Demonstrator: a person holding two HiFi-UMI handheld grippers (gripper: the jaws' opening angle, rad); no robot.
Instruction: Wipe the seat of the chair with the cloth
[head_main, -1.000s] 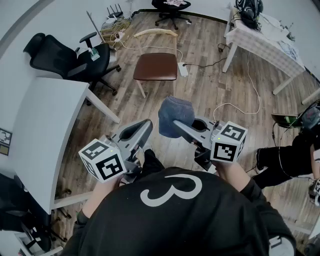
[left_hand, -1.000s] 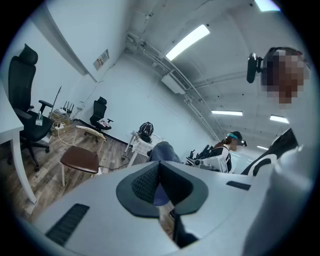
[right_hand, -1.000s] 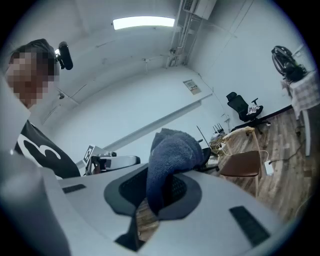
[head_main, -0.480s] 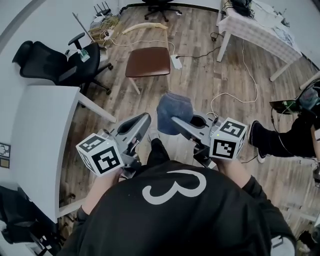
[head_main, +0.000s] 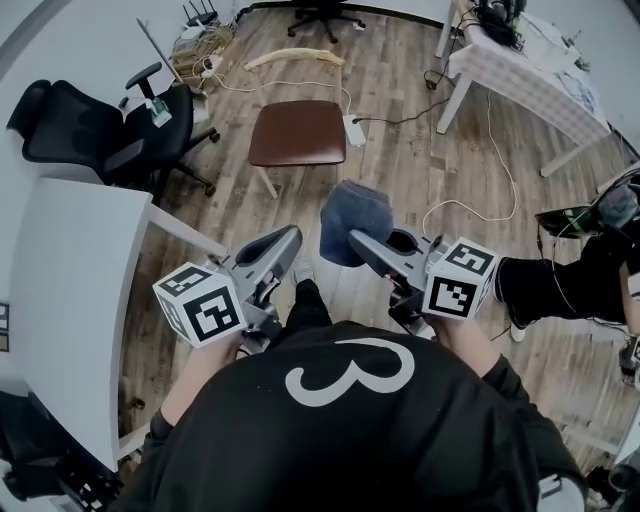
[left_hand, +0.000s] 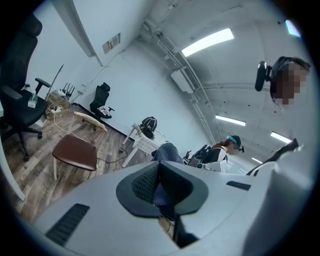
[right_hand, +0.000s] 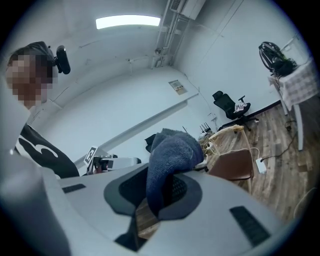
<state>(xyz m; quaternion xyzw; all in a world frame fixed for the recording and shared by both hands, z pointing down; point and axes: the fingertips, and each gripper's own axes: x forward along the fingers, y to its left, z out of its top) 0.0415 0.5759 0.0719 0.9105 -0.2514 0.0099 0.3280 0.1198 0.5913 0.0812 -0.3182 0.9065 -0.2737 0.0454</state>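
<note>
Cloth (head_main: 355, 212): blue, still clamped in right gripper (head_main: 356, 239). Left gripper (head_main: 286, 240): jaws together, empty. Chair (head_main: 297, 132): seat well ahead, barely nearer than before; wiping not begun.

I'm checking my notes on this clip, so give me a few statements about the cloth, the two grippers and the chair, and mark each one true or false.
1. The right gripper is clamped on the blue cloth. True.
2. The cloth lies on the brown chair seat. False: it hangs from the right gripper over the wooden floor, short of the chair.
3. The left gripper grips the cloth too. False: its jaws are together with nothing between them.
4. Nothing lies on the chair seat. True.
5. A black office chair stands left of the brown chair in the head view. True.
</note>
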